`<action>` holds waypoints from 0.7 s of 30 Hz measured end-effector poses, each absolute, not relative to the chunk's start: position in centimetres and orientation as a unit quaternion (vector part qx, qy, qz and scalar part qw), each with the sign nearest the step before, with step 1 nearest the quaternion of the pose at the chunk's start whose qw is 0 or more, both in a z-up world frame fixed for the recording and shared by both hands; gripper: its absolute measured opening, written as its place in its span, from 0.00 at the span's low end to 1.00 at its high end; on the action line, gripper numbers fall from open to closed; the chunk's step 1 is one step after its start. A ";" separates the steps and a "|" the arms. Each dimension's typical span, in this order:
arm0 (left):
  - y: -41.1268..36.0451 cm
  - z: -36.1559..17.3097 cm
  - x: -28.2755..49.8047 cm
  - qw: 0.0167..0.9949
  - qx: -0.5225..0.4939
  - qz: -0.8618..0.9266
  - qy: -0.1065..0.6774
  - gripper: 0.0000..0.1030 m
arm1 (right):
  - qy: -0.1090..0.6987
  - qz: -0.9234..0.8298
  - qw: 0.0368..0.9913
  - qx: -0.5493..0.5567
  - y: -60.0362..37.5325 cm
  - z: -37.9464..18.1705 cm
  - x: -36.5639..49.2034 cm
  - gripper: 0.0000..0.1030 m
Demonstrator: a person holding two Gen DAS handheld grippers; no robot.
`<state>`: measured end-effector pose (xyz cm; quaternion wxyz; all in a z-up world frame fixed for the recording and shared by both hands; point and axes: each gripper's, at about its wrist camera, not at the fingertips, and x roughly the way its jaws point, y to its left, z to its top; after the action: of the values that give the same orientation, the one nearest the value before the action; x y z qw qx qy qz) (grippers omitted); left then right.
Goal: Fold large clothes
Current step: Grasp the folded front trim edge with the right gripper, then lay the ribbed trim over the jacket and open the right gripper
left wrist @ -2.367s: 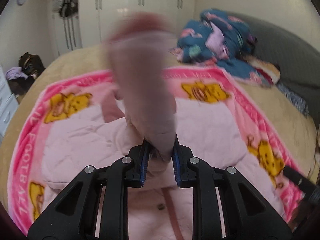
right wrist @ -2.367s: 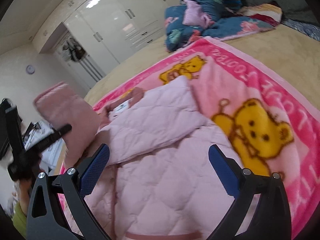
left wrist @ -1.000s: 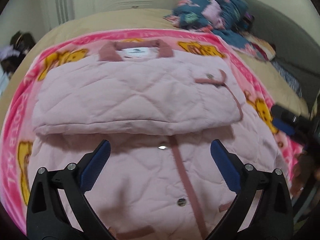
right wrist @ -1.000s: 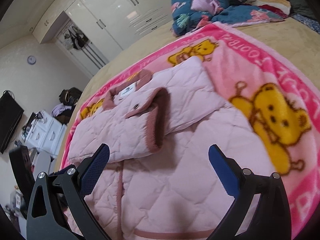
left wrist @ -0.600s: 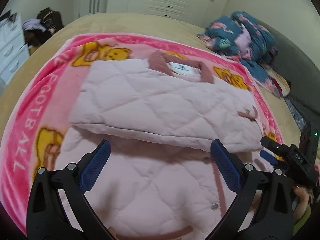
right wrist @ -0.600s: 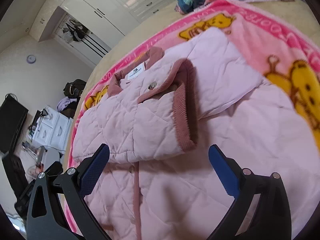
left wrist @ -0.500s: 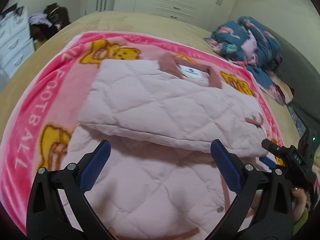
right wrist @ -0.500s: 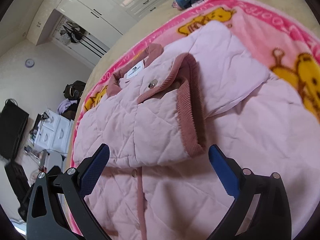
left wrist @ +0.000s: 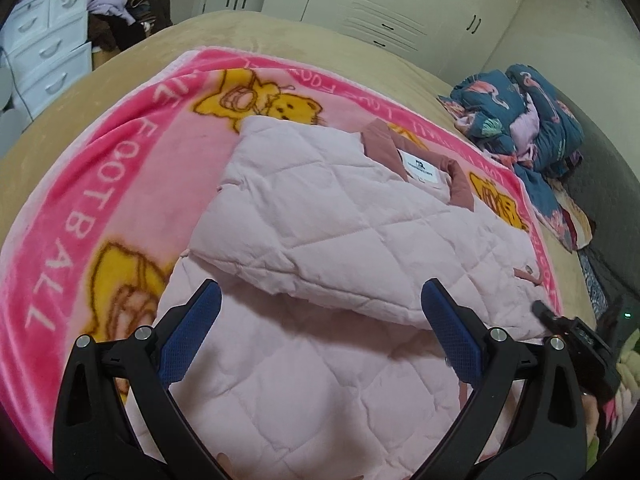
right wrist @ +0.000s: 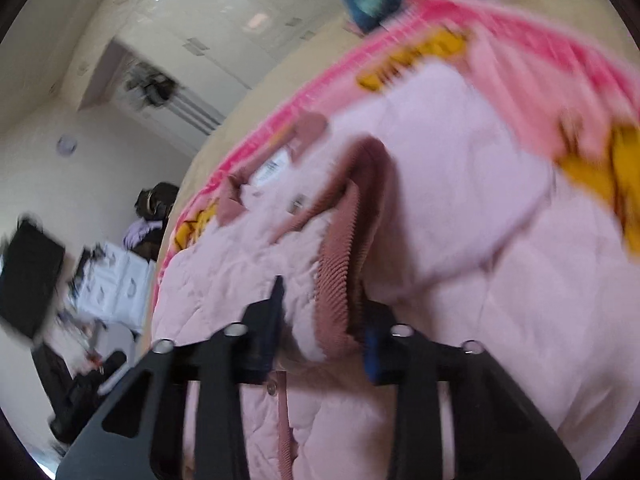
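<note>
A pale pink quilted jacket (left wrist: 344, 240) lies on a pink bear-print blanket (left wrist: 100, 184) on the bed, one sleeve folded across its chest. My left gripper (left wrist: 318, 336) is open and empty, hovering over the jacket's lower left part. In the blurred right wrist view my right gripper (right wrist: 320, 332) has its jaws closed on the folded sleeve's ribbed dusty-pink cuff (right wrist: 340, 272). The collar with its white label (left wrist: 422, 166) is at the far end. The right gripper also shows at the right edge of the left wrist view (left wrist: 576, 344).
A heap of blue patterned bedding (left wrist: 520, 116) lies at the bed's far right. White drawers (left wrist: 44, 60) and a dark bag with clothes (left wrist: 128, 12) stand to the far left. White wardrobes (left wrist: 380, 4) line the back wall.
My left gripper let go of the sleeve, opened and drifted left. My right gripper moved down onto the folded sleeve's cuff and closed on it.
</note>
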<state>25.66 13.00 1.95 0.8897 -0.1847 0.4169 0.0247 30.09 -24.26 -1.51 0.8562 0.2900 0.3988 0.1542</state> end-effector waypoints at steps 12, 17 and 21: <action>10.5 2.8 31.1 0.889 -0.181 0.006 0.420 0.91 | 0.296 0.205 0.925 0.119 -23.9 6.4 33.3 0.17; 9.2 1.6 32.8 0.886 -0.149 0.004 0.440 0.91 | 0.341 0.177 0.911 0.151 -25.6 2.4 33.4 0.18; 8.7 0.6 33.4 0.881 -0.141 0.003 0.453 0.91 | 0.370 0.158 0.902 0.158 -25.6 -0.1 32.8 0.29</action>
<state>33.40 8.70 0.56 0.8806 -0.1407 0.4525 0.0027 32.84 -25.62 -0.12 0.9018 0.1583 0.3697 0.1581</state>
